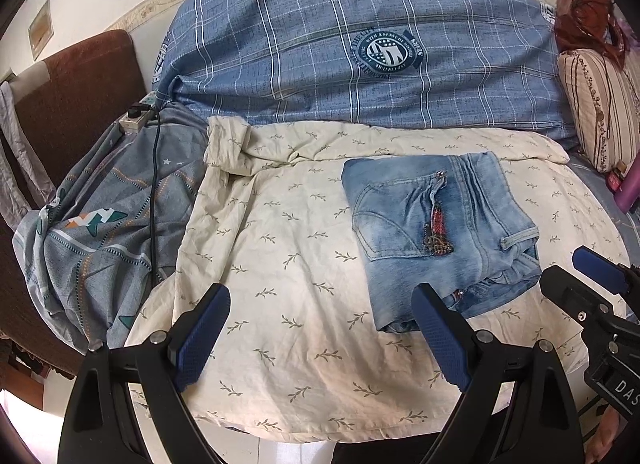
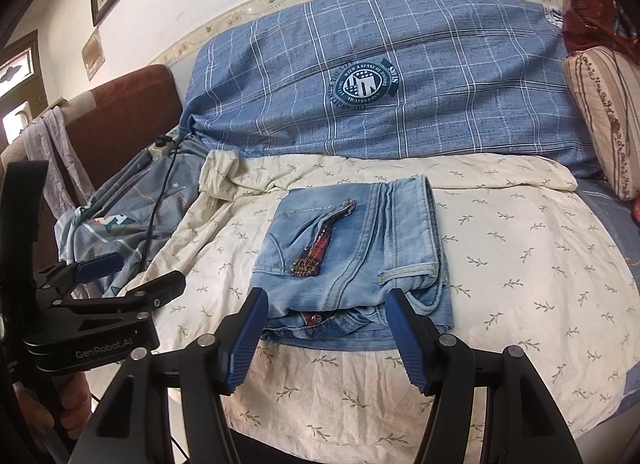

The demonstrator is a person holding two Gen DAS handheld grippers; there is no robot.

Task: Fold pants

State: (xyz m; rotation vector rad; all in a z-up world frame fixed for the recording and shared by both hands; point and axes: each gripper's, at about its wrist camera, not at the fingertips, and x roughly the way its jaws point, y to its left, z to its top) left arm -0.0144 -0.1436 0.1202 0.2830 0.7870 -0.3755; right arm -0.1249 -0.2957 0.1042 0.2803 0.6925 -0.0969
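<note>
The light blue jeans [image 1: 436, 236] lie folded into a compact bundle on the cream leaf-print sheet [image 1: 280, 264], back pocket and a red patch facing up. They also show in the right wrist view [image 2: 352, 260]. My left gripper [image 1: 320, 328] is open and empty, held above the sheet just left of the jeans' near edge. My right gripper [image 2: 324, 328] is open and empty, just in front of the jeans' near edge. The right gripper also shows in the left wrist view [image 1: 576, 276], and the left gripper in the right wrist view [image 2: 132, 272].
A blue plaid duvet [image 1: 360, 55] is bunched along the wall behind. A grey patterned blanket [image 1: 104, 215] with a black cable [image 1: 154, 191] and power strip [image 1: 138, 113] lies at left. A striped pillow [image 1: 600, 103] sits at right. A brown headboard [image 1: 76, 87] is at far left.
</note>
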